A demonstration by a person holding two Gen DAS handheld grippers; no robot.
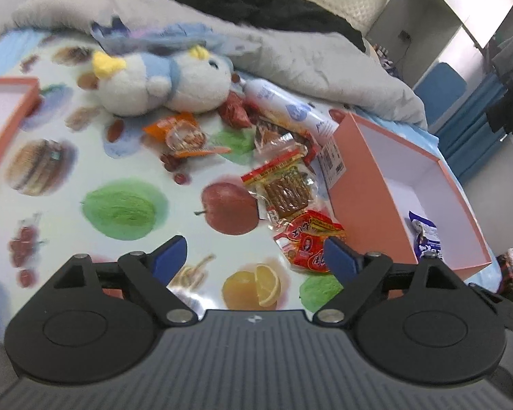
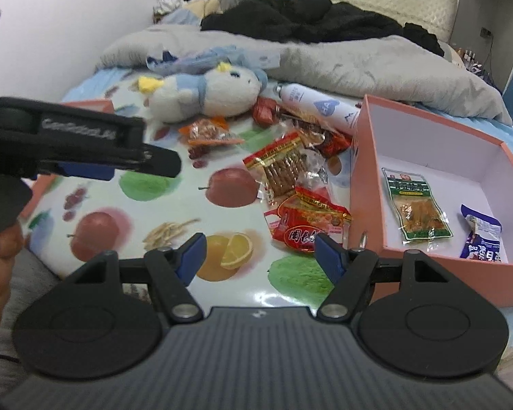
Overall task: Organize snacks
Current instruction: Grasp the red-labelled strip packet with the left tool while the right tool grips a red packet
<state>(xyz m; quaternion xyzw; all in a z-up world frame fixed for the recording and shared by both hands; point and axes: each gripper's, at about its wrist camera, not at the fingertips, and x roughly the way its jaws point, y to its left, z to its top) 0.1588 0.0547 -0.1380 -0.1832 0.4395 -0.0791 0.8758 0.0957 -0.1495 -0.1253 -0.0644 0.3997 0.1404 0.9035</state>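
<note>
Snack packets lie on a fruit-print cloth: a red packet (image 1: 309, 241) (image 2: 307, 222), a clear packet of brown sticks (image 1: 284, 184) (image 2: 284, 167), an orange packet (image 1: 184, 135) (image 2: 208, 131), and small red wrappers (image 1: 236, 109) (image 2: 265, 109). A pink box (image 1: 366, 188) (image 2: 366, 184) at the right holds a green packet (image 2: 417, 205) and a blue-white packet (image 1: 427, 235) (image 2: 480, 235). My left gripper (image 1: 254, 256) is open and empty, just short of the red packet; it also shows at the left of the right wrist view (image 2: 160, 164). My right gripper (image 2: 260, 253) is open and empty near the same packet.
A blue-white plush toy (image 1: 164, 82) (image 2: 205, 92) and a white spray bottle (image 1: 284, 106) (image 2: 318, 106) lie behind the snacks. A grey blanket (image 1: 290, 51) (image 2: 359, 58) and black clothes cover the bed's far side. A pink lid (image 1: 7, 116) sits at the left.
</note>
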